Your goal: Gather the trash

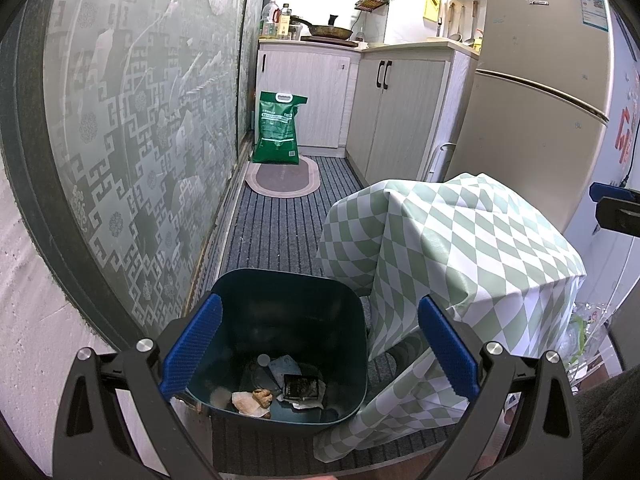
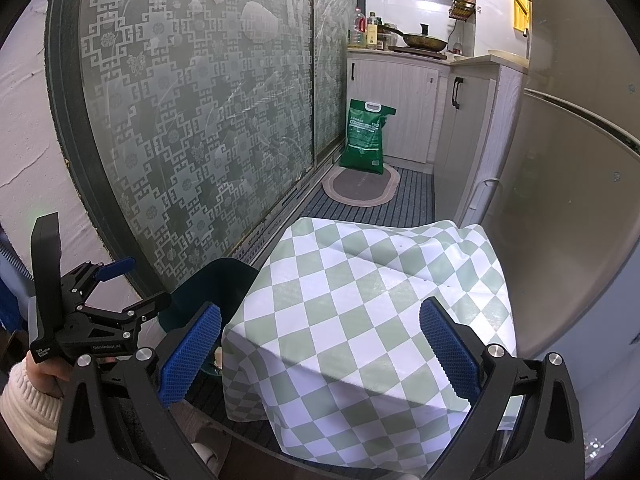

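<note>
A dark teal trash bin (image 1: 240, 292) stands on the floor beside the small table. Inside lie crumpled paper (image 1: 250, 402), a dark wrapper (image 1: 301, 386) and other scraps. My left gripper (image 1: 318, 348) is open and empty, right above the bin's mouth. My right gripper (image 2: 320, 350) is open and empty, above the table's green-and-white checked cloth (image 2: 360, 288). The left gripper (image 2: 116, 288) and part of the bin (image 2: 216, 280) show at the left of the right wrist view.
The checked-cloth table (image 1: 460, 240) stands right of the bin. A patterned glass sliding door (image 1: 140, 120) runs along the left. A fridge (image 1: 540, 100) is on the right, cabinets (image 1: 396, 112) behind. A green sack (image 1: 278, 128) and an oval mat (image 1: 282, 178) lie farther along the striped carpet.
</note>
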A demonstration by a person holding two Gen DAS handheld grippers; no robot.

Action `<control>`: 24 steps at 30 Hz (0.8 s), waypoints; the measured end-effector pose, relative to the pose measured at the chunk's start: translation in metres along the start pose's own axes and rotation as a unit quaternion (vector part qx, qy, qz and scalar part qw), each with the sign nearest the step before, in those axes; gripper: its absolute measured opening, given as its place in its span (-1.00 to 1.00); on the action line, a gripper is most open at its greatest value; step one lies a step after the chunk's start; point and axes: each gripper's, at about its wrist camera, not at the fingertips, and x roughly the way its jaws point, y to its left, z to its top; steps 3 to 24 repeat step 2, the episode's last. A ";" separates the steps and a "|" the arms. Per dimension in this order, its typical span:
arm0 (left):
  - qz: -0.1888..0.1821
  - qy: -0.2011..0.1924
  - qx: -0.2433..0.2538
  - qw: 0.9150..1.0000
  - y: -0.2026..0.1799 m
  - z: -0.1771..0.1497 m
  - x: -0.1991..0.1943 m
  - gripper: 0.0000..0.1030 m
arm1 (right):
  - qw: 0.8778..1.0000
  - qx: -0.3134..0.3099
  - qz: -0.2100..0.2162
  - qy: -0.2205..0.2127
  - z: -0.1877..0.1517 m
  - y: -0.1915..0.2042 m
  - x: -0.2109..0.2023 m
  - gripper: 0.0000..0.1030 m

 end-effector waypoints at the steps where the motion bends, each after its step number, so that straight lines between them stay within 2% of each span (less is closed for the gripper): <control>1: 0.000 0.000 0.000 1.000 0.000 0.000 0.000 0.94 | 1.000 0.001 0.000 -0.001 0.000 0.000 -0.001 0.94; 24: 0.000 0.000 0.001 1.000 0.000 0.000 0.000 0.94 | 1.000 0.001 0.000 -0.001 0.000 0.000 -0.001 0.94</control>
